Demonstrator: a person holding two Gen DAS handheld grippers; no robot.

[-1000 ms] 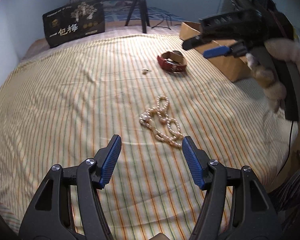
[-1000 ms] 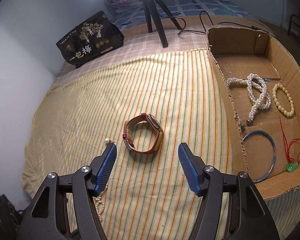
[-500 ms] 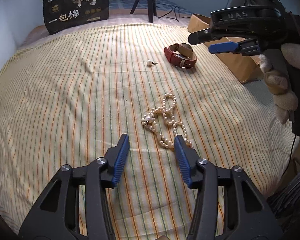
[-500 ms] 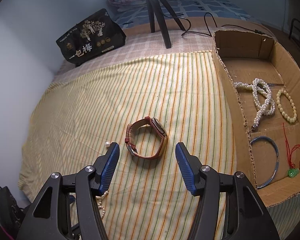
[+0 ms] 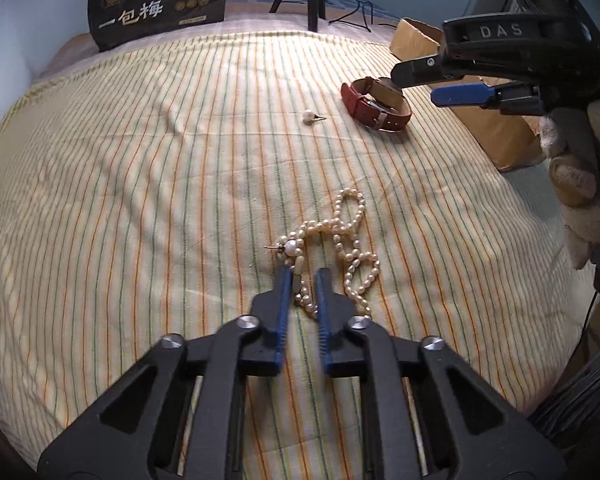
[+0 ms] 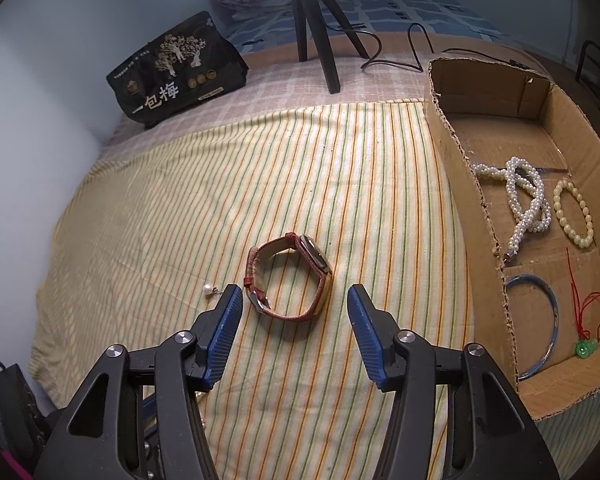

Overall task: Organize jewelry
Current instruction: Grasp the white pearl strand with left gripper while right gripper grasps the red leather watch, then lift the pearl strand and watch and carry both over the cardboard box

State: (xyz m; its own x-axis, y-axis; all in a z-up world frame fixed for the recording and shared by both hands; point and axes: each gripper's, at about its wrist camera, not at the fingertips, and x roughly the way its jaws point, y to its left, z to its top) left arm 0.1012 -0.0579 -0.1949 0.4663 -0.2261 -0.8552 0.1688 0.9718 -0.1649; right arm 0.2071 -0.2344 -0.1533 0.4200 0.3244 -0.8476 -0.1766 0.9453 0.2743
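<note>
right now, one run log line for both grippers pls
left gripper: closing around pearl necklace | right gripper: open, over watch | loose earring on cloth | box: not yet reached

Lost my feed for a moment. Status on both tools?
Left tool nearly closed around pinkish pearl necklace on striped cloth. Right tool open, hovering at red leather-strap watch. Nothing blocking.
</note>
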